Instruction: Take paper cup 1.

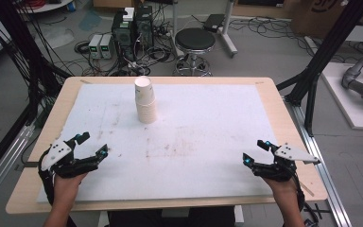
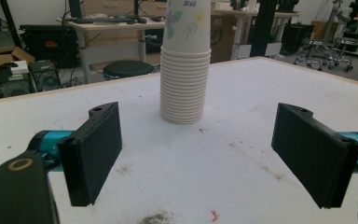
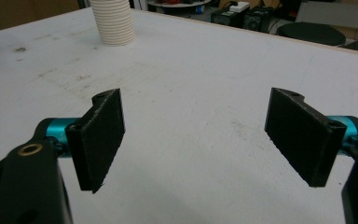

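- I have both tools parked near my edge of the table (image 1: 75, 85), one at each corner of the white foam mat (image 1: 208, 142), well apart from each other and from the work.
- My left gripper (image 1: 90, 144) has its jaws spread wide with nothing between them; in the left gripper view the two black pads (image 2: 95, 151) frame bare mat.
- My right gripper (image 1: 255, 152) is the same: jaws wide apart and empty, pads (image 3: 303, 133) hanging over stained mat only.
- The stack of paper cups (image 1: 145, 100) stands upright toward the far side of the mat, a little left of centre, mouths down, the top cup's printed wall showing in the left gripper view (image 2: 185, 60).
- I judge this a ready pose: jaws wide enough to take a cup's wall, the left gripper already aimed straight at the stack, the right one seeing it off to its upper left (image 3: 113, 22).
- The stack is nested tight, so I expect one tool must steady the lower cups while the other lifts the top one; squeezing hard would crush thin paper.
- Nothing lies between either tool and the cups; the mat carries only smudges and a small orange crumb (image 2: 214, 215).
- Beyond the table's far edge stand a black stool (image 1: 194, 45), computer towers (image 1: 132, 30) and loose cables on the floor, all outside my reach path.
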A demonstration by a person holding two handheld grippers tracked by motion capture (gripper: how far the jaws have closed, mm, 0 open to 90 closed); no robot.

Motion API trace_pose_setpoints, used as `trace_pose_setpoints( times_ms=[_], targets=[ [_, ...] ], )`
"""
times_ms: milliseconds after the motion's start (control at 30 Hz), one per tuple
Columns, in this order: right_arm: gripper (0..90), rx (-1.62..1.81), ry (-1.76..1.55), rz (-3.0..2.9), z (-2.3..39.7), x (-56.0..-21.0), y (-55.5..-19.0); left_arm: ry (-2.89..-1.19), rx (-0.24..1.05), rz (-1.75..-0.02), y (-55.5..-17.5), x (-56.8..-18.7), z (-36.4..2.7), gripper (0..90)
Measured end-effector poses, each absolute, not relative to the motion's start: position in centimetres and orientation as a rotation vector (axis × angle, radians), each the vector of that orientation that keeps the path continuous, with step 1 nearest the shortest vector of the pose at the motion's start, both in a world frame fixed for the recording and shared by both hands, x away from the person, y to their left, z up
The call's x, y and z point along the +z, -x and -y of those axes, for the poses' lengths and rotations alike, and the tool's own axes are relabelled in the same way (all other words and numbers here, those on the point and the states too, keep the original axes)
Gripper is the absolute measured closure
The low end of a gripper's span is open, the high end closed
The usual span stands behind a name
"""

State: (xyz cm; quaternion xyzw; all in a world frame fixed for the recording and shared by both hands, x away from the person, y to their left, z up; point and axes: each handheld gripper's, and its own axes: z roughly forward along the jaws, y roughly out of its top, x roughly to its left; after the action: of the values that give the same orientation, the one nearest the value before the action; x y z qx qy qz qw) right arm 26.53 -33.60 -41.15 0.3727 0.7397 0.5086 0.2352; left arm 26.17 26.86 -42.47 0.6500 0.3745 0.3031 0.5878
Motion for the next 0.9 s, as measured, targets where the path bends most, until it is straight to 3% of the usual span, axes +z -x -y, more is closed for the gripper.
trace_pose_setpoints(
  times_ms=[900],
  targets=[
    [20.5, 1.400, -1.024, -2.021, 33.80, -41.09, -26.26, -1.522, 0.681, -0.875, -26.92, -42.68, -26.43, 16.1]
  ],
)
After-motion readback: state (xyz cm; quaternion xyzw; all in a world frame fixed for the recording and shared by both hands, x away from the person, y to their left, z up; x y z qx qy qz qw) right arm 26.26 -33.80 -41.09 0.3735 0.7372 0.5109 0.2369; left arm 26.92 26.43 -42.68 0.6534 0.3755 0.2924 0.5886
